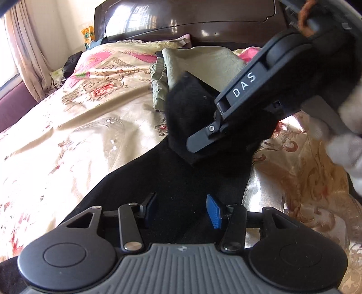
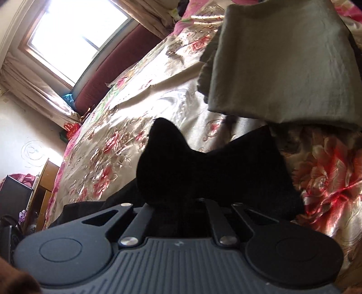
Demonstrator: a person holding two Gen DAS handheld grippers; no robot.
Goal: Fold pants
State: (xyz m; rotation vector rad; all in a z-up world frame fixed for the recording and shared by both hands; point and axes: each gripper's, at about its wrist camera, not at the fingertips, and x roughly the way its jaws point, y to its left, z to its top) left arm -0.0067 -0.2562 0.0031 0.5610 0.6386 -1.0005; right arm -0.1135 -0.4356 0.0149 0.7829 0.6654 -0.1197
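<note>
Black pants (image 1: 181, 192) were laid lengthwise on the bed (image 1: 67, 135), over the floral bedspread (image 2: 108, 144), running from the foot edge toward the headboard (image 1: 181, 20). The right gripper (image 1: 203, 138) was clamped shut on a bunched end of the pants, raised clear of the spread; in its own view the fingertips were buried in black cloth. The left gripper (image 1: 181, 209) was held roughly half open, one blue pad (image 1: 213, 211) visible, hovering over the flat part of the pants; whether the cloth was touched could not be told, nothing was gripped. Step judged: far end being carried over for a lengthwise fold. To be done well, the lifted end should be kept taut and squared to the lower layer, with the left claw used as an anchor on the flat cloth so it is not dragged. A folded olive garment (image 2: 282, 63) was stacked just beyond the pants toward the headboard; that side was tight. Open spread was available on the window (image 2: 74, 34) side. The right edge of the bed was close; overhang was a risk there.
</note>
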